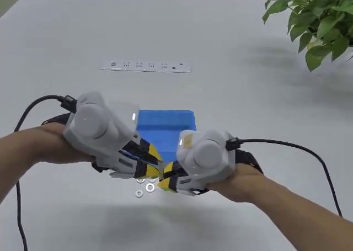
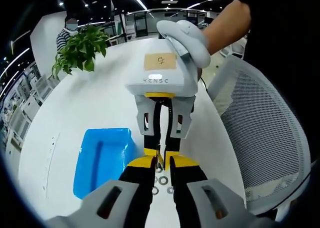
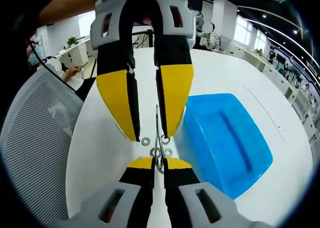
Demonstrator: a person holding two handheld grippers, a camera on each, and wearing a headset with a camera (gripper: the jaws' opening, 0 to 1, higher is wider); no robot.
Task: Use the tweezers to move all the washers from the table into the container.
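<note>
Several small metal washers (image 1: 150, 188) (image 2: 162, 179) (image 3: 145, 141) lie on the white table just in front of a blue container (image 1: 165, 121) (image 2: 100, 158) (image 3: 225, 138). My two grippers meet tip to tip above them. The right gripper (image 1: 164, 182) (image 3: 159, 164) (image 2: 161, 152) is shut on thin metal tweezers (image 3: 157, 123) (image 2: 159, 158), which point forward over the washers. My left gripper (image 1: 155, 170) (image 2: 162, 163) (image 3: 149, 135) faces it with its jaws a little apart, straddling the tweezers' front end. The tweezers' tips are hard to make out.
A white power strip (image 1: 146, 67) lies beyond the container. A potted plant (image 1: 320, 14) (image 2: 80, 50) stands at the far right of the table. A mesh chair (image 2: 270, 138) (image 3: 35, 138) is at the near table edge. Cables (image 1: 33, 110) trail from both grippers.
</note>
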